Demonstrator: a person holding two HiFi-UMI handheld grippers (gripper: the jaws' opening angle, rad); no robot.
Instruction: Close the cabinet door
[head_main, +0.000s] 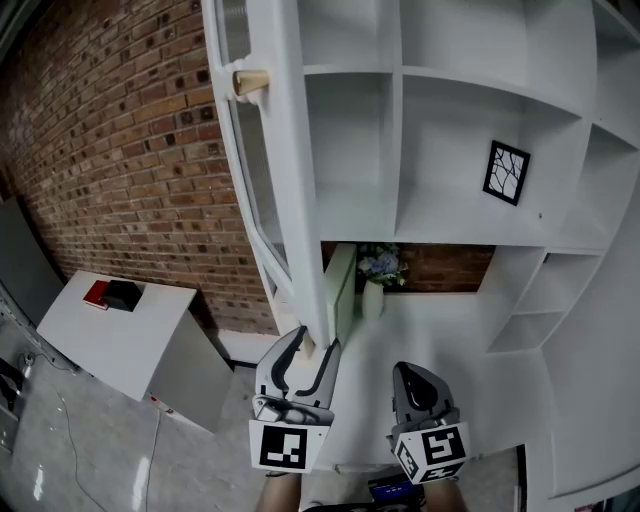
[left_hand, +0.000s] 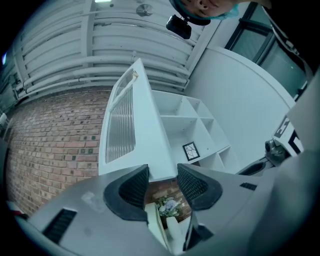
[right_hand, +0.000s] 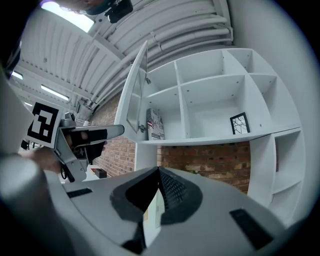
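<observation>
The white cabinet door (head_main: 270, 180), with a ribbed glass panel and a wooden knob (head_main: 250, 82), stands swung out from the white shelf cabinet (head_main: 450, 130). My left gripper (head_main: 308, 350) is open, right under the door's lower free corner. In the left gripper view the door's (left_hand: 132, 130) bottom edge lies just past the open jaws of the left gripper (left_hand: 163, 175). My right gripper (head_main: 415, 378) is lower and to the right, apart from the door. The right gripper (right_hand: 156, 175) is shut on nothing and faces the cabinet (right_hand: 220, 100) and the door (right_hand: 134, 95).
A framed picture (head_main: 506, 172) leans in a middle compartment. A flower vase (head_main: 378, 272) and a pale upright panel (head_main: 342, 290) stand on the counter below, against a brick wall (head_main: 110, 150). A low white unit (head_main: 120, 335) with small red and black items (head_main: 115, 294) is at left.
</observation>
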